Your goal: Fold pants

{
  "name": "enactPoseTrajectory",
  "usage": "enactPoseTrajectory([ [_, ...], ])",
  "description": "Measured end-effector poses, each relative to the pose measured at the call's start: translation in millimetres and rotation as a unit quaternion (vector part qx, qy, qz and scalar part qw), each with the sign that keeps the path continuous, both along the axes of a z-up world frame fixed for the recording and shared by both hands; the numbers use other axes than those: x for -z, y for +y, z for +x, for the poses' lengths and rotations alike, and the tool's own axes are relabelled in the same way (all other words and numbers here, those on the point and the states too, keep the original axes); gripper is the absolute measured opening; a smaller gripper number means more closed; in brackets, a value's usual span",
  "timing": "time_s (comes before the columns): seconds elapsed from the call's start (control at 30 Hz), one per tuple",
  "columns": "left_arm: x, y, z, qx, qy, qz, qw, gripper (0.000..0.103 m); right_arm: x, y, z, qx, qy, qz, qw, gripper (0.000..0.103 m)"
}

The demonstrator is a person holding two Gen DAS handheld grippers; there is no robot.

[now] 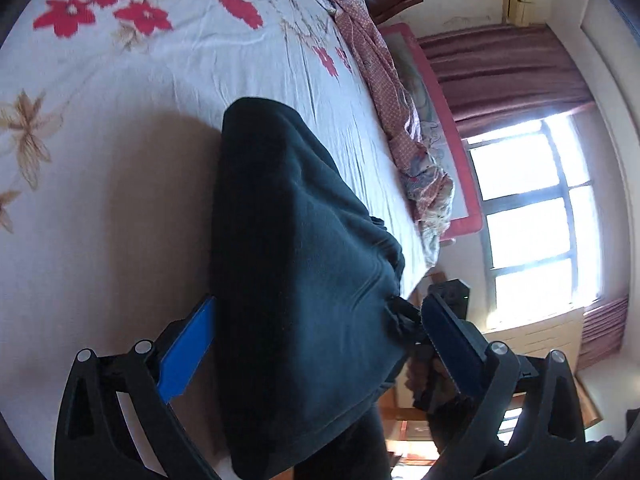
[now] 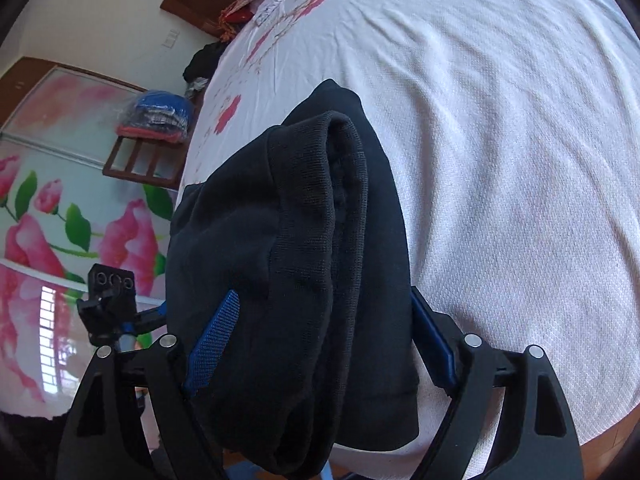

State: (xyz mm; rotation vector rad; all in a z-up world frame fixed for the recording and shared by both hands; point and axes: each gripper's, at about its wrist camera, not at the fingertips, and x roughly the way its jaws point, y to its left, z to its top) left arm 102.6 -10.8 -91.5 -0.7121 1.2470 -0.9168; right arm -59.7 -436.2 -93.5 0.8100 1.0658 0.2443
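Observation:
Dark folded pants [image 1: 296, 240] lie as a thick bundle on the white flowered bed sheet [image 1: 160, 120], close to the bed's near edge. My left gripper [image 1: 320, 300] stands open and wide astride the bundle's near end. Its blue pads [image 1: 186, 352] sit beside the cloth with their faces showing. In the right wrist view the same pants [image 2: 296, 220] show their stacked folded edges. My right gripper [image 2: 325, 292] is open around them, and the cloth bulges against its left pad [image 2: 214, 344]. The left gripper's body [image 2: 108, 304] shows at the left.
A pink patterned quilt [image 1: 380, 72] is bunched along the far side of the bed. Beyond it are a bright window [image 1: 532, 200] and curtains. A flower-painted wardrobe [image 2: 60, 220] and a wooden stool with stacked clothes [image 2: 160, 116] stand beside the bed. White sheet [image 2: 500, 160] stretches to the right.

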Motion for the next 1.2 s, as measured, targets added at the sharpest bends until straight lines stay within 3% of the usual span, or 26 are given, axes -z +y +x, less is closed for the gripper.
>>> enactPoseTrajectory([
  [0.1, 16, 1, 2, -0.016, 0.038, -0.044, 0.9982, 0.1, -3, 2, 3, -0.013, 0.006, -0.019, 1.0, 0.071],
  [0.23, 28, 1, -1, -0.025, 0.061, -0.074, 0.9951, 0.1, -7, 3, 3, -0.024, 0.006, -0.027, 0.999, 0.069],
  [0.33, 31, -7, -2, -0.003, 0.059, -0.074, 0.9955, 0.101, -6, 6, 7, -0.027, 0.008, -0.03, 0.999, 0.067],
  [0.43, 30, -26, -2, 0.032, 0.043, -0.038, 0.9978, 0.099, -10, 9, 9, -0.036, 0.01, -0.047, 0.998, 0.046],
  [0.47, 29, -31, -3, 0.037, 0.042, -0.023, 0.9982, 0.089, -11, 7, 6, -0.039, 0.009, -0.053, 0.998, 0.044],
  [0.5, 28, -34, -4, 0.042, 0.04, -0.011, 0.9983, 0.061, -17, 10, 4, -0.042, 0.012, -0.071, 0.996, 0.04],
  [0.53, 28, -34, -5, 0.037, 0.045, 0.002, 0.9983, 0.043, -21, 12, 4, -0.043, 0.014, -0.088, 0.995, 0.038],
  [0.57, 32, -33, -6, 0.032, 0.056, 0.003, 0.9979, 0.028, -25, 13, 4, -0.041, 0.015, -0.096, 0.994, 0.037],
  [0.6, 34, -30, -5, 0.029, 0.063, -0.013, 0.9975, 0.023, -30, 13, 4, -0.036, 0.02, -0.102, 0.994, 0.037],
  [0.7, 29, -33, -11, 0.026, 0.057, -0.018, 0.9979, 0.021, -43, 24, 4, -0.063, 0.025, -0.15, 0.986, 0.037],
  [0.87, 17, -38, -11, 0.023, 0.051, -0.037, 0.9977, 0.02, -47, 26, 6, -0.051, 0.031, -0.179, 0.982, 0.036],
  [1.2, -7, -32, 1, -0.006, 0.04, -0.087, 0.9954, 0.018, -124, 47, 30, -0.066, -0.049, -0.218, 0.972, 0.029],
])
